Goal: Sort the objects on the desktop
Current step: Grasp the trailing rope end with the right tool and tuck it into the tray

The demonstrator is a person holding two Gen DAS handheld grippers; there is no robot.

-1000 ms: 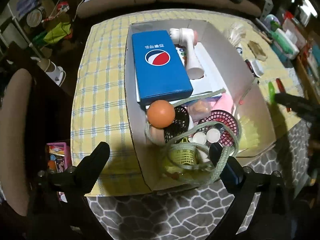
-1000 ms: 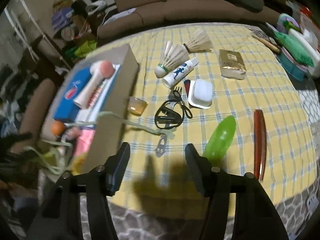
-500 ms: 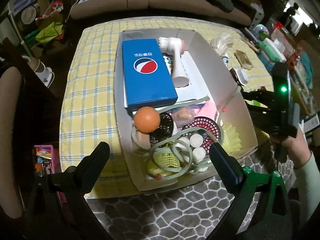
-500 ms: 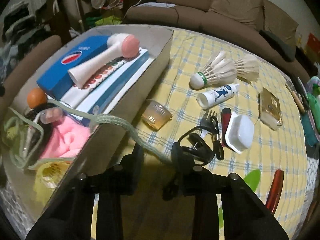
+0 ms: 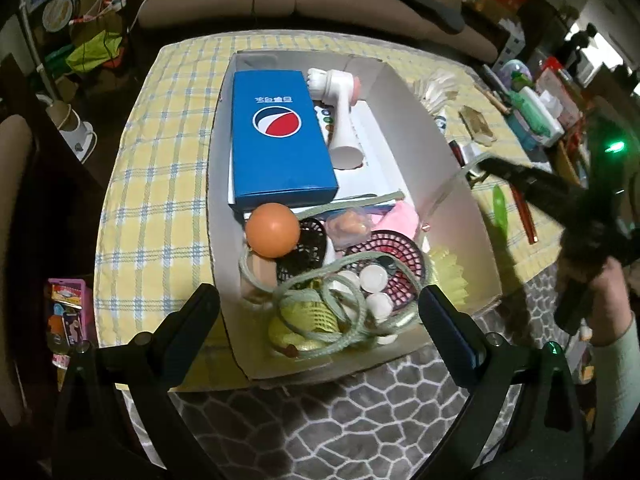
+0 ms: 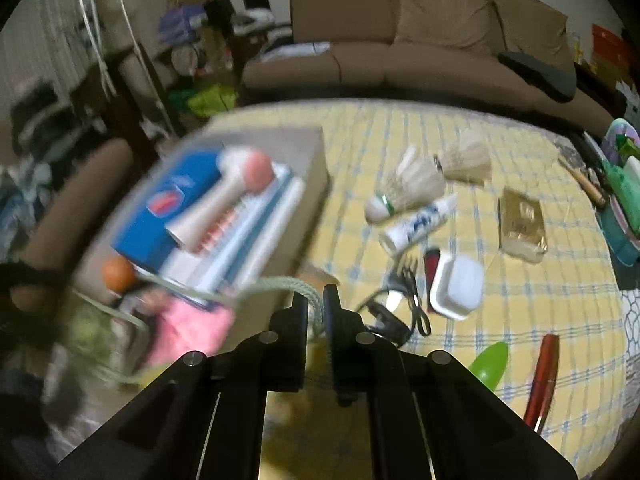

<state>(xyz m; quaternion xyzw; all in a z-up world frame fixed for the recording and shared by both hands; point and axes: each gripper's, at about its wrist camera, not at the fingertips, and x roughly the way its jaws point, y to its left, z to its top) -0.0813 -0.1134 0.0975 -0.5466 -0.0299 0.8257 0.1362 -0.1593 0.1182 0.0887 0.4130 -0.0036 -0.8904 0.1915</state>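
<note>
Counted: 1 cardboard box (image 5: 404,92), 1 blue carton (image 5: 280,140), 1 orange ball (image 5: 273,230), 2 shuttlecocks (image 6: 404,188) (feathers overlapping), 1 white tube (image 6: 416,224), 1 green rope (image 5: 332,312), approx. 3 white caps (image 5: 374,276).

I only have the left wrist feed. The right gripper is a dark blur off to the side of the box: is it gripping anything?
Observer: Yes. In the right wrist view the right gripper is shut on the green rope, pinched between its fingertips.
Operator: Where does that rope run from there?
Observer: Over the box wall and into the box, toward the pink item.
Operator: What lies on the cloth just past the gripper?
Observer: A black cable, then a white dish with a red strip against its side.
Operator: My own gripper?
Observer: The left gripper is open, above the coiled rope.
</note>
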